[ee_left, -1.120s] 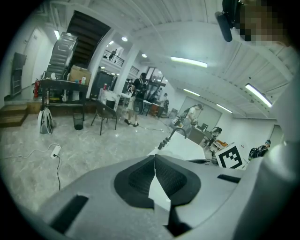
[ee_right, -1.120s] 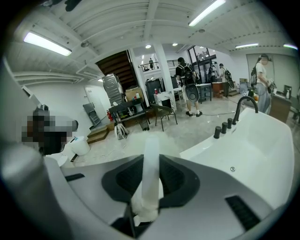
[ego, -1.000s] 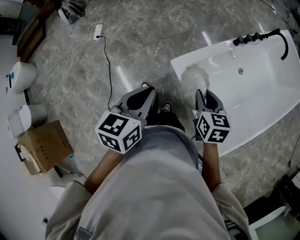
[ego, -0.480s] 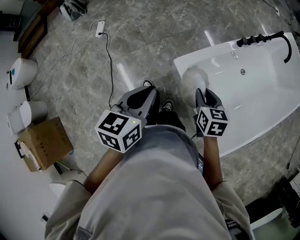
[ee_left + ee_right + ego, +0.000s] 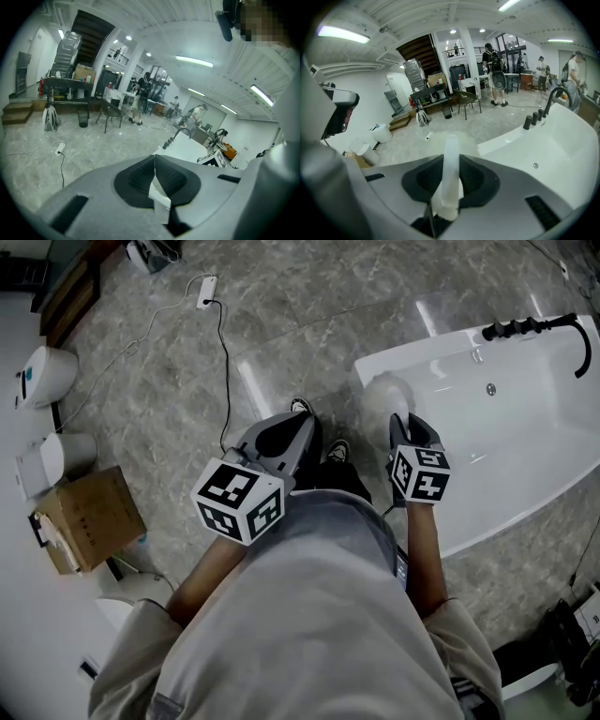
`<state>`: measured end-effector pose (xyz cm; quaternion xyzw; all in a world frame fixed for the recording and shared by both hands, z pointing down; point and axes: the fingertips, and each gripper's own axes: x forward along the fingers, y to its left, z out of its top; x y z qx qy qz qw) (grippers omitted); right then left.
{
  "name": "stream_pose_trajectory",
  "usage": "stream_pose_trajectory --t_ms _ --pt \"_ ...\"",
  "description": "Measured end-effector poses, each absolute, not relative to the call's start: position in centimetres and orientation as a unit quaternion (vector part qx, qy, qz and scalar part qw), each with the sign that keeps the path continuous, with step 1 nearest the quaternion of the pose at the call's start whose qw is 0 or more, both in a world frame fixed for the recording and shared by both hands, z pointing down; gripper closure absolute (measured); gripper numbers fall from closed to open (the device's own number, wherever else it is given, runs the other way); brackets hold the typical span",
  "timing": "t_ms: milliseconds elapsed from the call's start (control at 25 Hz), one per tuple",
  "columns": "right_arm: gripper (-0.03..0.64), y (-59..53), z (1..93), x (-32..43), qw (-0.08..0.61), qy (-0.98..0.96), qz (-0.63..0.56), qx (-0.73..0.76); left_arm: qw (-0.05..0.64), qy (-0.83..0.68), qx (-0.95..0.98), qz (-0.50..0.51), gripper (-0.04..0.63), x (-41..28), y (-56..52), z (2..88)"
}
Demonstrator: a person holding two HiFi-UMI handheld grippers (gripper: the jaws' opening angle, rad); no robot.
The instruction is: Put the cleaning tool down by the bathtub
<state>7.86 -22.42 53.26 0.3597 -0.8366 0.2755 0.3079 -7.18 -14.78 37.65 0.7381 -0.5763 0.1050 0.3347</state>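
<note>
The cleaning tool is a white stick with a fluffy white head point(image 5: 382, 395). In the head view the head hangs over the near left corner of the white bathtub point(image 5: 525, 486). My right gripper point(image 5: 403, 430) is shut on its handle point(image 5: 451, 154), which stands up between the dark pads in the right gripper view. The tub point(image 5: 567, 154) lies to the right of the jaws there. My left gripper point(image 5: 284, 435) hovers over the stone floor left of the tub. Its pads point(image 5: 140, 176) meet along a seam, with only a small white scrap low in it.
A black faucet point(image 5: 534, 326) sits on the tub's far rim. A power strip point(image 5: 208, 287) and its black cable lie on the floor ahead. At the left stand a cardboard box point(image 5: 89, 517) and two white bins point(image 5: 47, 371). My shoes point(image 5: 336, 451) are between the grippers. People stand far off.
The right gripper with the tool has edged a little forward and left. The tub has slid right in the head view. The left gripper has barely moved.
</note>
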Motion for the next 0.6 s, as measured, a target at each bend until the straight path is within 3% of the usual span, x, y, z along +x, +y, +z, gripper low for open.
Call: stream_pose_trajectory --t_ms 600 --pt "0.534 -24.3 56.8 5.7 0.335 -0.825 0.287 0.353 0.348 -0.578 0.729 0.109 0.586 -8.6 -15.4 38.2"
